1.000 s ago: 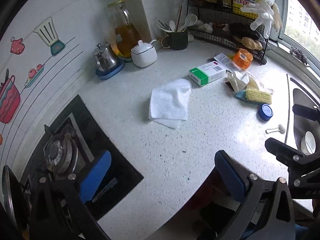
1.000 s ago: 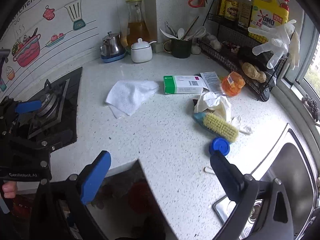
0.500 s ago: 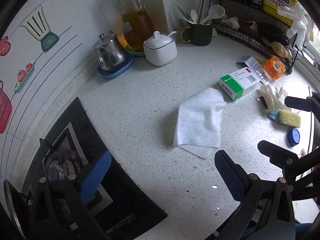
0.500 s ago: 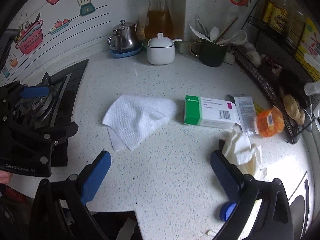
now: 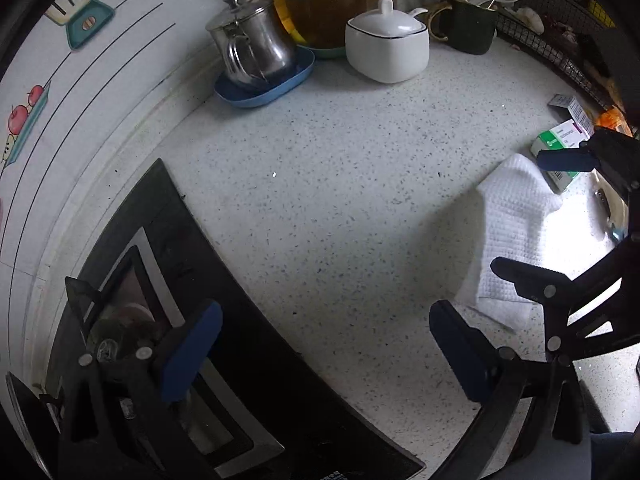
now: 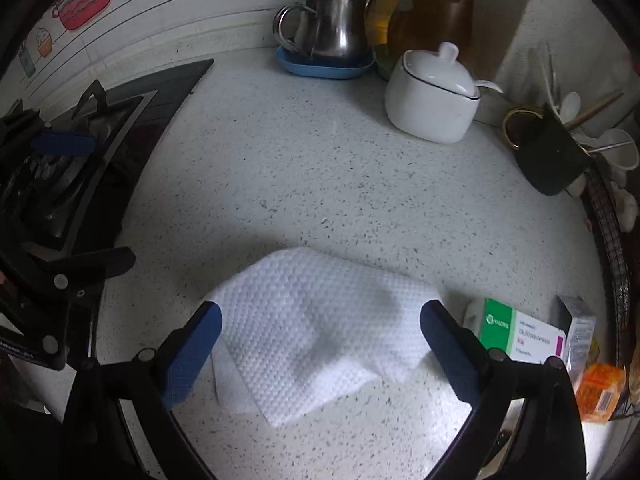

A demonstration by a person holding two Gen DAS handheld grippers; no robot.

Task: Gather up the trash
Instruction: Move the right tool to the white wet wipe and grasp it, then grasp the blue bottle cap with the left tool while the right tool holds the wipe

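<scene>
Countertop bears white cloth beside stove.

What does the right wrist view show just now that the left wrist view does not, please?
Only the right wrist view shows the whole white cloth lying between the open right gripper, and the left gripper's blue pad over the stove.

Only the left wrist view shows the open left gripper head-on, above the counter edge and stove corner.

Both show the steel teapot on its blue tray, the white lidded pot, the dark mug of utensils and the green and white box.
</scene>
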